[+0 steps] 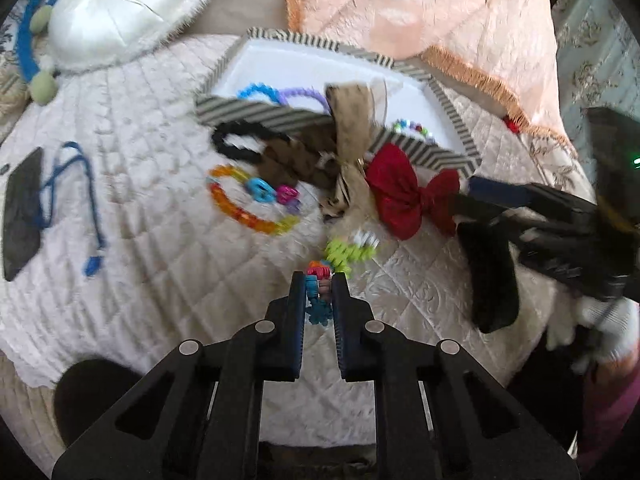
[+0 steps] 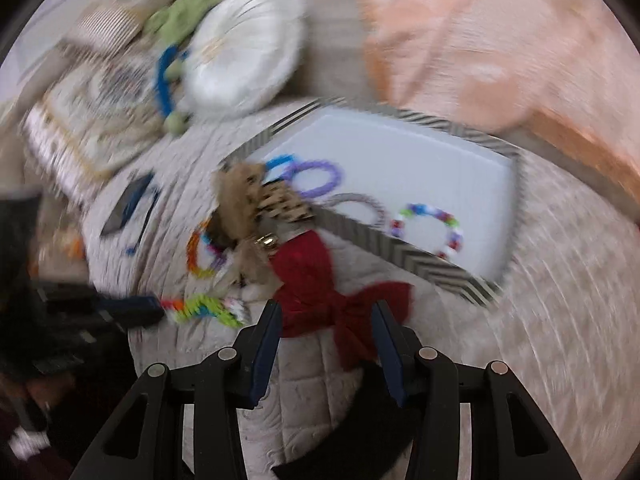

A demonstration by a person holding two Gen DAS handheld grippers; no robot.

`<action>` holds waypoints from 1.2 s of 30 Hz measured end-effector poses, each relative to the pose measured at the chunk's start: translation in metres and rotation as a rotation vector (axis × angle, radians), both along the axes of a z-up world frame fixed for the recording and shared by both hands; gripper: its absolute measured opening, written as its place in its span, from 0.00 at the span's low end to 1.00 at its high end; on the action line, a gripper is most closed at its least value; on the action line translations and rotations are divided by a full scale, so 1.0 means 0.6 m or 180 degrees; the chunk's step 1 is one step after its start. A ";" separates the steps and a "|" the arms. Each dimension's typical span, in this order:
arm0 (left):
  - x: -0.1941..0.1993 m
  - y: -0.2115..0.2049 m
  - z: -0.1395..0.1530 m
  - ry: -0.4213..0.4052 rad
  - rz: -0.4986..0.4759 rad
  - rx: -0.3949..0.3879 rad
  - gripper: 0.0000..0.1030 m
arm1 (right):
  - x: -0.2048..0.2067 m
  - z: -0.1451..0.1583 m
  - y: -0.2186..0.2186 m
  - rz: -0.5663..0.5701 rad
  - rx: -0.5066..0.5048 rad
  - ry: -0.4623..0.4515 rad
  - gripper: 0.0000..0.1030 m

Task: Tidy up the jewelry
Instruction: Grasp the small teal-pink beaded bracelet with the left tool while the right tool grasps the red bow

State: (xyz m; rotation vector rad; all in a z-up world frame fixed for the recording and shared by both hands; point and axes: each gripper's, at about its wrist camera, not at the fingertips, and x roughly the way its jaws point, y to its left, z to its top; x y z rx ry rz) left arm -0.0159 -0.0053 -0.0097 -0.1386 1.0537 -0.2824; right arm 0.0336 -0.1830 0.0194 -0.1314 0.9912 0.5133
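Clamped between my left claw's (image 1: 319, 280) pads is a multicoloured beaded bracelet (image 1: 319, 294), low at the centre of the left view, its green end (image 1: 347, 255) trailing up and right over the quilt. Over in my right claw (image 2: 326, 312) the jaws stand partly apart, straddling a red bow (image 2: 320, 304) at the bottom centre of the right view; blur keeps me from saying whether the pads press it.

Up at the middle sits the striped tray (image 2: 436, 270) with its white floor. Inside it I see a blue bracelet (image 1: 256, 91) and a purple one (image 2: 316, 178) at the left end, a grey ring (image 2: 360, 206) against the near wall, and a white-and-coloured bead bracelet (image 2: 430, 230) towards the right. A tan ribbon bow (image 1: 352, 148) hangs over the near rim.

Outside the tray, on the cream quilted cover (image 1: 160, 240), lie a black scrunchie (image 1: 240, 142), an orange-yellow bead ring (image 1: 244, 204), a blue cord (image 1: 80, 200) and a dark phone (image 1: 22, 216). At upper left rests a white satin cushion (image 1: 120, 4), at upper right a peach blanket (image 1: 420, 4).
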 end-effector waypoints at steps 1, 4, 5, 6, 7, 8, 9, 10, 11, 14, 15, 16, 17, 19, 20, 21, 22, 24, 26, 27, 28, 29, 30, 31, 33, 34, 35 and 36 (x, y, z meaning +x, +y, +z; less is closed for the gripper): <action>-0.001 0.006 0.006 -0.0019 0.0019 0.0003 0.11 | 0.004 -0.004 0.007 0.0098 -0.0059 -0.0018 0.43; -0.002 0.025 0.021 -0.0054 0.0091 -0.0006 0.11 | 0.009 -0.022 0.030 0.0559 -0.0289 -0.0131 0.43; -0.002 0.030 0.025 -0.0060 0.0112 -0.0010 0.11 | 0.011 -0.033 0.037 0.0726 -0.0416 -0.0128 0.43; -0.001 0.033 0.027 -0.0068 0.0121 -0.0010 0.11 | 0.013 -0.042 0.040 0.0821 -0.0528 -0.0130 0.43; -0.001 0.033 0.029 -0.0079 0.0131 -0.0007 0.11 | 0.015 -0.052 0.043 0.0898 -0.0649 -0.0129 0.43; 0.000 0.035 0.032 -0.0089 0.0140 -0.0009 0.11 | 0.020 -0.065 0.042 0.0946 -0.0799 -0.0110 0.43; 0.000 0.037 0.036 -0.0099 0.0145 -0.0018 0.11 | 0.024 -0.073 0.040 0.0935 -0.0869 -0.0081 0.43; 0.000 0.039 0.039 -0.0108 0.0152 -0.0022 0.11 | 0.029 -0.077 0.035 0.0903 -0.0860 -0.0037 0.42; -0.002 0.043 0.042 -0.0122 0.0164 -0.0025 0.11 | 0.032 -0.075 0.024 0.0830 -0.0680 0.0016 0.31; 0.001 0.043 0.050 -0.0151 0.0181 -0.0055 0.11 | 0.034 -0.060 0.001 0.0630 -0.0364 0.0040 0.08; 0.002 0.044 0.052 -0.0163 0.0187 -0.0060 0.11 | 0.033 -0.054 -0.007 0.0569 -0.0231 0.0065 0.07; 0.004 0.044 0.054 -0.0180 0.0189 -0.0056 0.11 | 0.033 -0.050 -0.009 0.0523 -0.0155 0.0075 0.07; 0.005 0.044 0.057 -0.0199 0.0193 -0.0044 0.11 | 0.030 -0.043 -0.017 0.0463 -0.0070 0.0078 0.06; 0.007 0.045 0.059 -0.0211 0.0217 -0.0042 0.11 | 0.024 -0.030 -0.018 0.0378 -0.0018 0.0023 0.06; 0.007 0.046 0.059 -0.0200 0.0219 -0.0050 0.11 | 0.016 -0.019 -0.022 0.0329 0.0036 -0.0009 0.06; 0.004 0.046 0.057 -0.0197 0.0227 -0.0049 0.11 | 0.009 -0.011 -0.026 0.0306 0.0088 -0.0026 0.06; 0.002 0.046 0.056 -0.0195 0.0230 -0.0042 0.11 | 0.002 -0.002 -0.028 0.0282 0.0135 -0.0053 0.06; -0.004 0.051 0.054 -0.0172 0.0276 -0.0064 0.11 | -0.015 0.017 -0.032 0.0226 0.0203 -0.0121 0.06; -0.004 0.056 0.057 -0.0142 0.0290 -0.0121 0.11 | -0.023 0.034 -0.036 0.0189 0.0273 -0.0181 0.06; -0.003 0.060 0.063 -0.0149 0.0299 -0.0156 0.11 | -0.025 0.038 -0.037 0.0180 0.0288 -0.0188 0.06; -0.003 0.061 0.070 -0.0170 0.0303 -0.0169 0.11 | -0.028 0.042 -0.035 0.0159 0.0303 -0.0201 0.06; -0.003 0.062 0.081 -0.0219 0.0297 -0.0168 0.11 | -0.028 0.048 -0.039 0.0121 0.0320 -0.0222 0.06; -0.004 0.062 0.091 -0.0266 0.0296 -0.0155 0.11 | -0.028 0.051 -0.041 0.0099 0.0330 -0.0231 0.06; -0.005 0.062 0.100 -0.0312 0.0292 -0.0141 0.11 | -0.026 0.054 -0.043 0.0073 0.0345 -0.0241 0.06; -0.004 0.062 0.121 -0.0404 0.0279 -0.0118 0.11 | -0.026 0.062 -0.046 0.0035 0.0373 -0.0277 0.06; -0.002 0.062 0.130 -0.0445 0.0280 -0.0099 0.11 | -0.025 0.064 -0.047 0.0017 0.0376 -0.0290 0.06; 0.001 0.062 0.139 -0.0488 0.0287 -0.0075 0.11 | -0.022 0.069 -0.049 -0.0020 0.0377 -0.0306 0.06; 0.005 0.063 0.145 -0.0521 0.0295 -0.0060 0.11 | -0.020 0.072 -0.052 -0.0060 0.0387 -0.0315 0.06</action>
